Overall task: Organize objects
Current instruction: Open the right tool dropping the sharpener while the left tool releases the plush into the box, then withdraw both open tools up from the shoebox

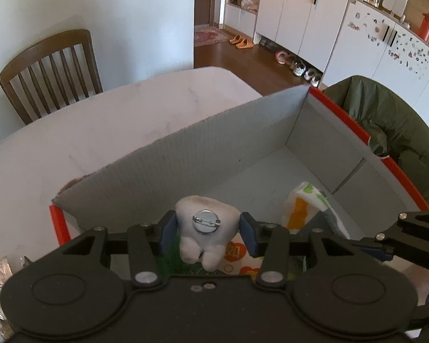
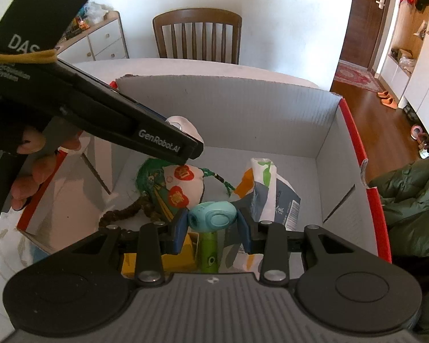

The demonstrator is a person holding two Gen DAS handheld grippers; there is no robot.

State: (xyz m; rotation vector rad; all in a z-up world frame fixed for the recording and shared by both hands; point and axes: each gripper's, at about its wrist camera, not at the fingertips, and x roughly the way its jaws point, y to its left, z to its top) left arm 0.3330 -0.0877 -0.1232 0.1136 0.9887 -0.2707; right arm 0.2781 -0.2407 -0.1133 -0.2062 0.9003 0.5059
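Both grippers carry toys over the open box.
The left gripper (image 1: 207, 227) clamps a white tooth plush (image 1: 204, 228), the right gripper (image 2: 213, 224) a teal capsule toy (image 2: 213, 216), poised above the cardboard box (image 2: 243, 114) for dropping in.

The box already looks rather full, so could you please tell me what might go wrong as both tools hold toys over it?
1. Both tools hang over the box close together; the left tool and right tool might bump.
2. The tooth toy carries a metal pin on its back; it could snag the green-fringed pouch below.
3. The blue egg toy is round and might roll off the packets.
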